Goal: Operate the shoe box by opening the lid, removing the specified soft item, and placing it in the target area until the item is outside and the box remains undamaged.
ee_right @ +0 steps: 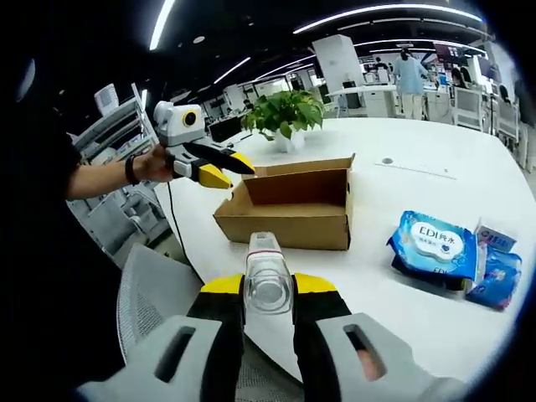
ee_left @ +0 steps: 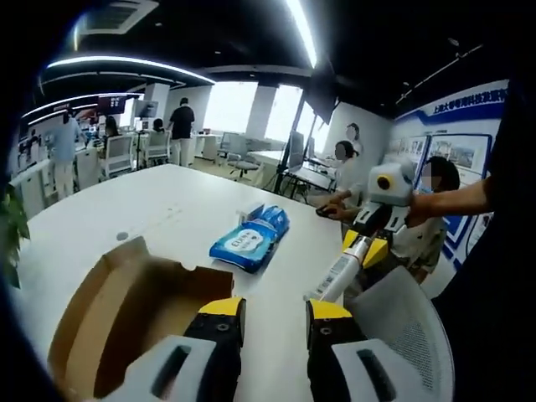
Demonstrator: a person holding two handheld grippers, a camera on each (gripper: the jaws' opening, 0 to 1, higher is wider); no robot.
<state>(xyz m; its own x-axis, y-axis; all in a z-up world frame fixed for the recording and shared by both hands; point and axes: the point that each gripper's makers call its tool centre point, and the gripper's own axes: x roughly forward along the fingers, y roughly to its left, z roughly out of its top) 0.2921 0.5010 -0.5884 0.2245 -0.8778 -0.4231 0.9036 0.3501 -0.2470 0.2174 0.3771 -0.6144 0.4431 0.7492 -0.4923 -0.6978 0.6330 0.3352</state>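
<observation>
Left gripper [ee_right: 219, 167]: jaws nearly together, nothing between the tips, hanging just over the near-left corner of the box [ee_right: 289, 205]. In its own view the yellow-tipped jaws stand a little apart over the table, holding nothing.

Right gripper [ee_right: 268, 293]: pinching a soft clear pack [ee_right: 268, 276] with a white end, held above the table's near edge, outside the box. In the left gripper view the pack [ee_left: 335, 276] sticks out long and pale from that gripper [ee_left: 362, 248].

Box: open brown cardboard, lid folded back, sitting on the white table [ee_right: 402, 159]. Inside looks bare from the left gripper view.

Handling, my read: pack is light, limp, likely slick film; it will sag and swing from an end pinch. A mid-body hold would steady it. The cardboard walls are thin and would crease if knocked.

Room: wide open table right of the box. Blue wipes packs [ee_right: 435, 247] lie well right, near the edge. A mesh chair [ee_right: 155, 293] crowds the near edge below the grippers. Plant [ee_right: 285, 117] sits behind the box.
</observation>
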